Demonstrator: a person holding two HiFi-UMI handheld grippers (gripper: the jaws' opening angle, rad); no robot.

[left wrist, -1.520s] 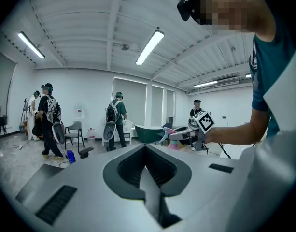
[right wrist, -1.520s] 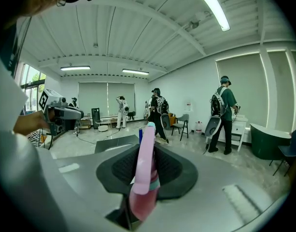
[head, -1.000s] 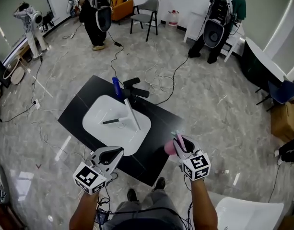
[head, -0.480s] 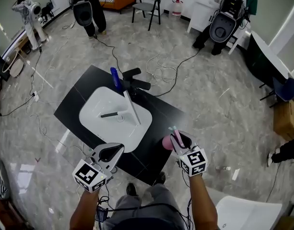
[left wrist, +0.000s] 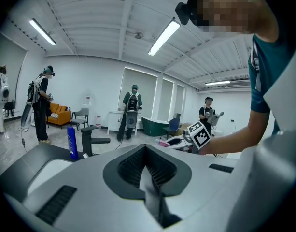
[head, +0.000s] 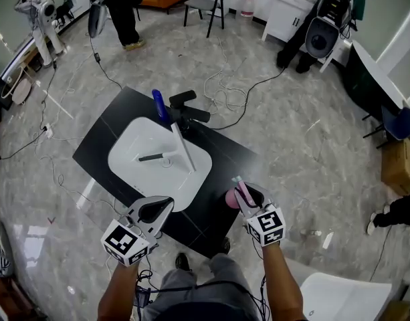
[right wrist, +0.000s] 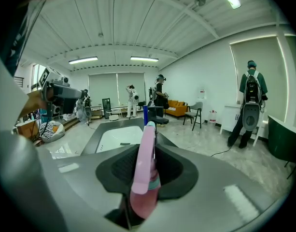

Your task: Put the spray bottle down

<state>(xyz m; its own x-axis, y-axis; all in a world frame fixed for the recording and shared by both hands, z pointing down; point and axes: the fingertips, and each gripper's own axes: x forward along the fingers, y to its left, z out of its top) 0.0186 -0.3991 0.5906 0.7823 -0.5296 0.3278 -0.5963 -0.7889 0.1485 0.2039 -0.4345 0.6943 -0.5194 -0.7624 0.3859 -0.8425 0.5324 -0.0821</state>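
In the head view, the right gripper [head: 244,194] holds a pink plastic spray bottle [head: 232,198] over the near right part of the black slab table [head: 104,142], just beyond the rim of the white oval sink basin [head: 191,192] set into it. A tall blue bottle [head: 159,105] and a black faucet [head: 186,116] stand at the basin's far side. Compared with a second ago, both grippers have sunk toward the tabletop. The bottle now sits lower against the dark surface, though whether its base touches cannot be told from here. The left gripper [head: 151,209] hangs off the table's near edge, well apart from the bottle. In the left gripper view, its ribbed pads are pressed together with nothing between them. In the right gripper view, the pads pinch the bottle's neck, its pink trigger head rising between them, and the jaws are just starting to ease apart. That lowering and loosening suggest the set-down is nearly done. What remains, I judge, is letting the bottle settle upright and drawing the jaws clear without tipping it.
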